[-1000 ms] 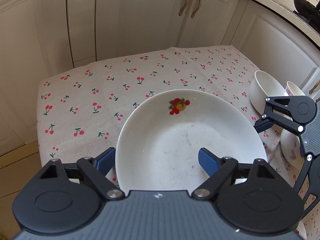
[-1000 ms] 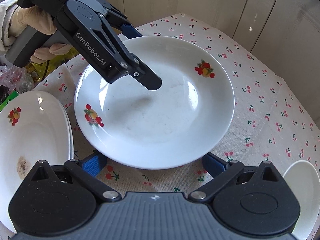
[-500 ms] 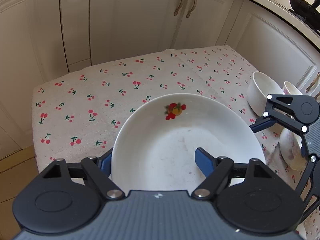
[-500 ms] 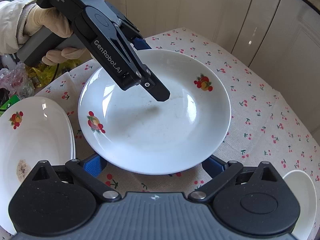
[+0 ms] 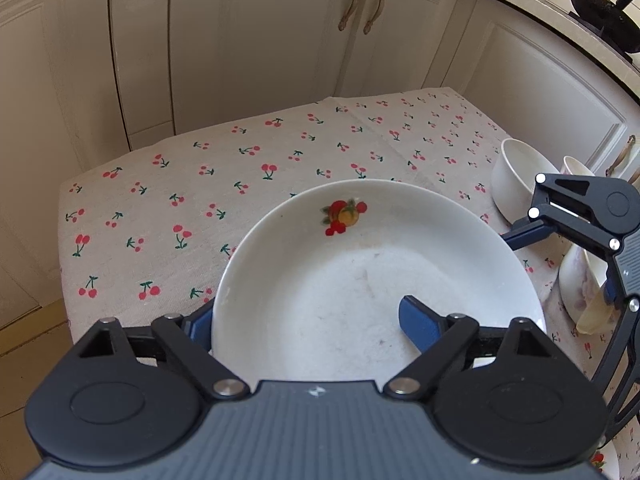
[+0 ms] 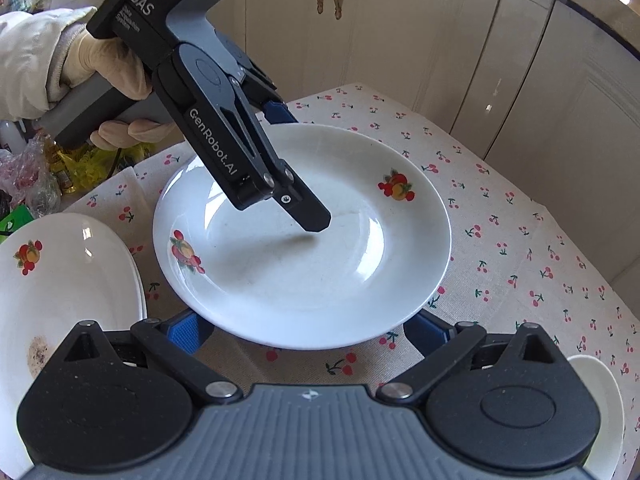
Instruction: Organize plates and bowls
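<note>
A white deep plate (image 5: 360, 288) (image 6: 304, 248) with fruit prints sits on the cherry-print tablecloth (image 5: 180, 200). My left gripper (image 5: 308, 316) (image 6: 298, 166) straddles the plate's rim, one finger over the inside and the other outside the edge. Its jaws are opening and the pads do not press the rim. My right gripper (image 6: 308, 332) (image 5: 562, 266) stands open and wide at the opposite rim. The plate's edge hides its fingertips.
A stack of matching plates (image 6: 60, 300), the top one stained, lies beside the plate. White bowls (image 5: 516, 184) and a flowered bowl (image 5: 580, 280) stand at the table's edge. A gloved hand (image 6: 108, 64) holds the left gripper. Cabinets (image 5: 280, 40) are close behind the table.
The left jaws narrowed a little and then widened again around the rim. The right wrist view has tipped up and back, so the plate sits farther off and more cabinet shows.
</note>
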Demonstrator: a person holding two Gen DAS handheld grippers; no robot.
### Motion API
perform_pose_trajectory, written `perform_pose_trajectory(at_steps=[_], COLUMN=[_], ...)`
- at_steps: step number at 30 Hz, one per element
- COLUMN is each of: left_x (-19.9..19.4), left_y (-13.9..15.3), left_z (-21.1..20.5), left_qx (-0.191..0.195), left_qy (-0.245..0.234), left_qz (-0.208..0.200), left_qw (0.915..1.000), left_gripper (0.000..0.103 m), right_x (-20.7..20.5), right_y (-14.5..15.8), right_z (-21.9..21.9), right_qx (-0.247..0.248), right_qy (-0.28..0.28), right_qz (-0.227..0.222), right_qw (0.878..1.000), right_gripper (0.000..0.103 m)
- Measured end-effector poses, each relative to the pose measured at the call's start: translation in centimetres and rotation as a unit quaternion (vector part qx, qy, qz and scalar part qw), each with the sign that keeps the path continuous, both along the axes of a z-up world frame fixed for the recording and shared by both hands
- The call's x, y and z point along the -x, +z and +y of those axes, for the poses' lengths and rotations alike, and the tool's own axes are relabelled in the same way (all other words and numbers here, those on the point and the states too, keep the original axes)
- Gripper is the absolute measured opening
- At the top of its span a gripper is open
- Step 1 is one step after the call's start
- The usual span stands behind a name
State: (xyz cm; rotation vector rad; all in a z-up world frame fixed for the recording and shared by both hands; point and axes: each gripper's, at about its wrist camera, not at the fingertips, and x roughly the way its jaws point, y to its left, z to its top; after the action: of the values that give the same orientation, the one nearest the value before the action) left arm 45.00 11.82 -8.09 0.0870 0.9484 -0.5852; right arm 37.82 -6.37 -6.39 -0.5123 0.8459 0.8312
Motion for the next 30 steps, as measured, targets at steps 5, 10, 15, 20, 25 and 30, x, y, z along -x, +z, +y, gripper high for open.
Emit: perform_pose_trajectory(at_steps=[5, 10, 15, 20, 25, 30], left_x=[-0.2, 0.0, 0.0, 0.2, 0.6, 1.3], left_y=[0.1, 0.3, 0.4, 0.7, 1.3, 2.1], left_z=[0.5, 0.7, 0.9, 0.7, 0.3, -0.1], left_qx=[0.019, 0.023, 0.031, 0.031, 0.03, 0.028], left_qy=[0.009, 0.011, 0.016, 0.015, 0.013, 0.01], left_qz=[0.011, 0.017, 0.024, 0.023, 0.019, 0.014], left_qw=[0.9997, 0.9995, 0.9991, 0.9992, 0.9993, 0.9995], left_gripper=[0.089, 0.089, 0.089, 0.089, 0.089, 0.089], right_x=[0.2, 0.5, 0.4, 0.4, 0.7, 1.3], right_y=[0.1, 0.0, -0.1, 0.2, 0.5, 1.2], right_z=[0.3, 0.5, 0.4, 0.1, -0.3, -0.6], right_qx=[0.0, 0.005, 0.004, -0.003, -0.006, -0.014], right_qy=[0.004, 0.01, 0.011, 0.01, 0.005, 0.001], right_qz=[-0.002, -0.008, -0.007, -0.006, -0.01, -0.011], right_qw=[1.0, 1.0, 1.0, 1.0, 1.0, 1.0], right_gripper=[0.102, 0.102, 0.102, 0.102, 0.102, 0.102])
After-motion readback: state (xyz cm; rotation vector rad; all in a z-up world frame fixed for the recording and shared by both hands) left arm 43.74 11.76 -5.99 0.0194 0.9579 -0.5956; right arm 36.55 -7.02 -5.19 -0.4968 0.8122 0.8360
